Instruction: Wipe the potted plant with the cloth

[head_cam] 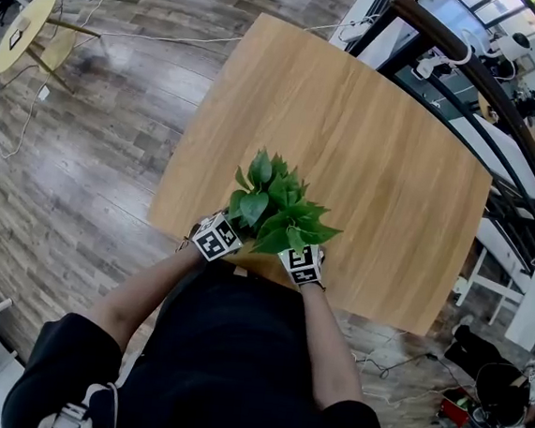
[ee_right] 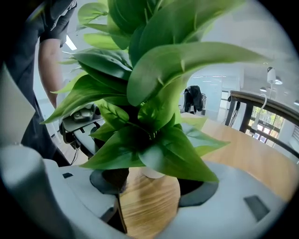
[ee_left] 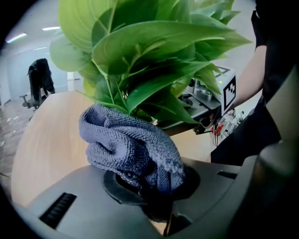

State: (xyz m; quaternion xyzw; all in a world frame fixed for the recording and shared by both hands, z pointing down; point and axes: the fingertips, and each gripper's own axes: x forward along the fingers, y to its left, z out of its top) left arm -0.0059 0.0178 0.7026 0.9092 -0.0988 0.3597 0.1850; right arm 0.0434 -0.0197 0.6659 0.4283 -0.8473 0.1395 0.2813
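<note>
— Grey-blue knitted cloth (ee_left: 126, 140) is seen bunched up at the left gripper (ee_left: 149, 186). How is it held?

— It is pinched between jaws that are closed tight on its lower fold. The rest of it is heaped above them in a loose wad, raised just under the lowest leaves (ee_left: 159, 100). Whether the leaves are actually touched cannot be told.

— And where is the potted plant (head_cam: 273, 204) found?

— It is stood upright on the pale wooden table (head_cam: 370, 124), close to the edge nearest the person, with one gripper at each side of it. From above, both sets of jaws are covered by its foliage.

— What is shown at the right gripper (ee_right: 152, 184)?

— Its jaws are held well apart and nothing is clamped. Bare table wood is seen in the gap, and the small white pot (ee_right: 150, 173) is seen between the jaw tips at their far end. No contact with either pad can be made out. The upper part of that view is filled by broad green leaves.
</note>
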